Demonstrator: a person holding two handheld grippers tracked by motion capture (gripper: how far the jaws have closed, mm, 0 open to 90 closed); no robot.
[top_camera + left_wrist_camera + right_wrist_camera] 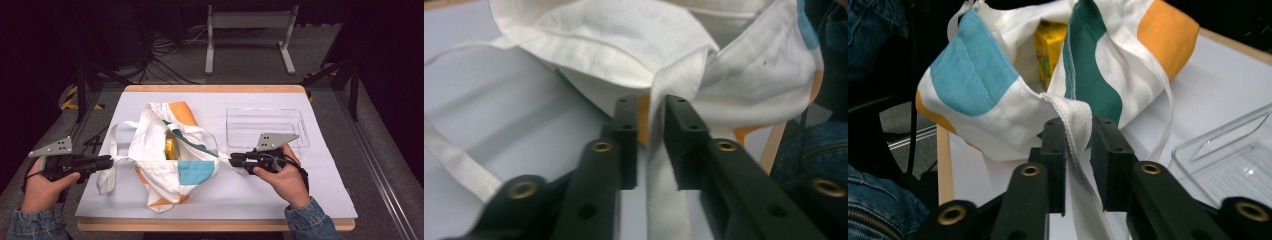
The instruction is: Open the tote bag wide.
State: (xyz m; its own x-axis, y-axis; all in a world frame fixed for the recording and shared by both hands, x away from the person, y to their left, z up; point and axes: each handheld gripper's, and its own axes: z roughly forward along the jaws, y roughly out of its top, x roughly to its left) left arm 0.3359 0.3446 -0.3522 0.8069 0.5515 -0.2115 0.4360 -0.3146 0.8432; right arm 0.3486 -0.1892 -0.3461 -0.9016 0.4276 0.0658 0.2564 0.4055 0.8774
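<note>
A white cloth bag [167,155] with orange, teal and green patches lies on the worktop [280,195] left of centre, its long axis running from the far edge toward the person and its mouth gaping upward, a yellow box [171,148] inside. The left gripper [107,162] and right gripper [233,160] flank it, each with fingers slightly apart around a white strap that runs loosely between them. The right gripper view shows print on the box [1049,47], too blurred to read, and the clear tray [1233,165].
</note>
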